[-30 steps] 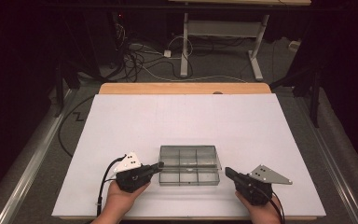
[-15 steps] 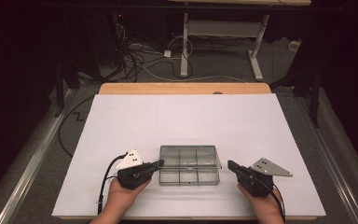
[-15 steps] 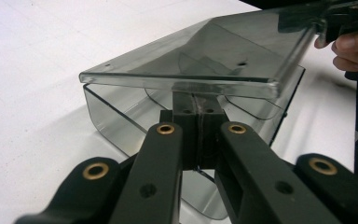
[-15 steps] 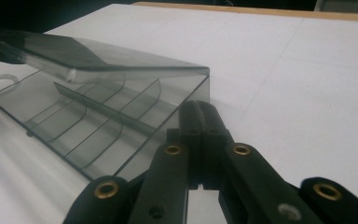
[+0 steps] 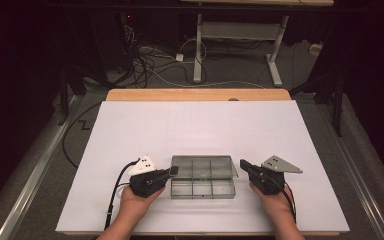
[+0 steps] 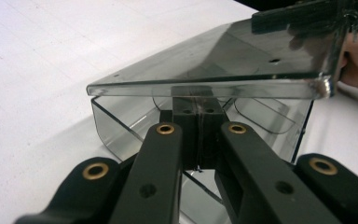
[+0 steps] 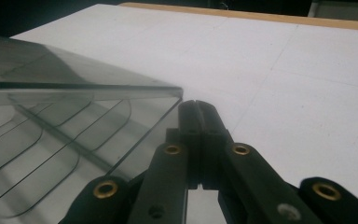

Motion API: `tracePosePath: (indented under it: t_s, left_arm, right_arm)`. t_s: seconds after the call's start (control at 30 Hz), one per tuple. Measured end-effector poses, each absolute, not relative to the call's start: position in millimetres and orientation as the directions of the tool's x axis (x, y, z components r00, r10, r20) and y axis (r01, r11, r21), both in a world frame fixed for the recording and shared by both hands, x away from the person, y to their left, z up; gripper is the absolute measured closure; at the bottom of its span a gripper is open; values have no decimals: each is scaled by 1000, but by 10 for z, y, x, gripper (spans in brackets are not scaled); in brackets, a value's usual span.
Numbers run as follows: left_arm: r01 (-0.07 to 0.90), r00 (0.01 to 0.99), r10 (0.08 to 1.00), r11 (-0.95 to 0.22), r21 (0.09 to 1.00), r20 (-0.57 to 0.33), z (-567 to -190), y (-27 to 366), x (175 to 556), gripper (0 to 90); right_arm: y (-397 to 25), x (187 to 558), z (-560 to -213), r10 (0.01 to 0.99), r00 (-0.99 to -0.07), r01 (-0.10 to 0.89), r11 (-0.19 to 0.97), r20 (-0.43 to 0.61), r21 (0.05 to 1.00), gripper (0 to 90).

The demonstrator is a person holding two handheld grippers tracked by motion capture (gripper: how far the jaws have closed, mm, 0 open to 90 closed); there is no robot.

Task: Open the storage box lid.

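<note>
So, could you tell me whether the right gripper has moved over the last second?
Yes. In the high view the right gripper has edged away from the person, up along the right end of the box, which has stayed put.

Left gripper (image 5: 171, 172) is held low in the left hand (image 5: 136, 199), jaws pressed together, pointed toward the right gripper (image 5: 243, 164), likewise closed, gripped by the right hand (image 5: 275, 201).
</note>
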State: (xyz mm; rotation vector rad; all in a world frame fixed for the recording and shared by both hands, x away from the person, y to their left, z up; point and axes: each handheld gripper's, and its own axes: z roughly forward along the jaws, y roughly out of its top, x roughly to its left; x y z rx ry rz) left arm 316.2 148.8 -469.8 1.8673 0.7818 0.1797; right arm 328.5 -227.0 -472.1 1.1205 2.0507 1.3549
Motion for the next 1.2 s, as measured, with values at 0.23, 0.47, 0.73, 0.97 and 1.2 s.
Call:
tracePosePath:
  t_s: [0.23,0.47,0.73,0.97,1.2]
  left_arm:
    - [426,771,595,-216,879,-228,-4657,1477,3243,872]
    - [417,770,598,-210,885,-221,-4605,1480,3311,873]
    - [416,769,600,-207,886,-220,-4568,1485,3372,873]
    - [426,761,606,-198,883,-231,-4519,1486,3443,872]
    - [429,753,618,-202,881,-225,-4510,1494,3503,873]
  right_arm:
    - [-2252,3448,-4754,816,-574,388,198,68,900,900]
    - [-2195,3558,-4727,817,-571,389,183,81,903,900]
    - [-2111,3651,-4616,812,-575,381,158,100,911,900]
    - [-2072,3704,-4531,815,-569,376,143,107,915,900]
    - [-2067,3756,-4504,814,-568,375,130,117,918,900]
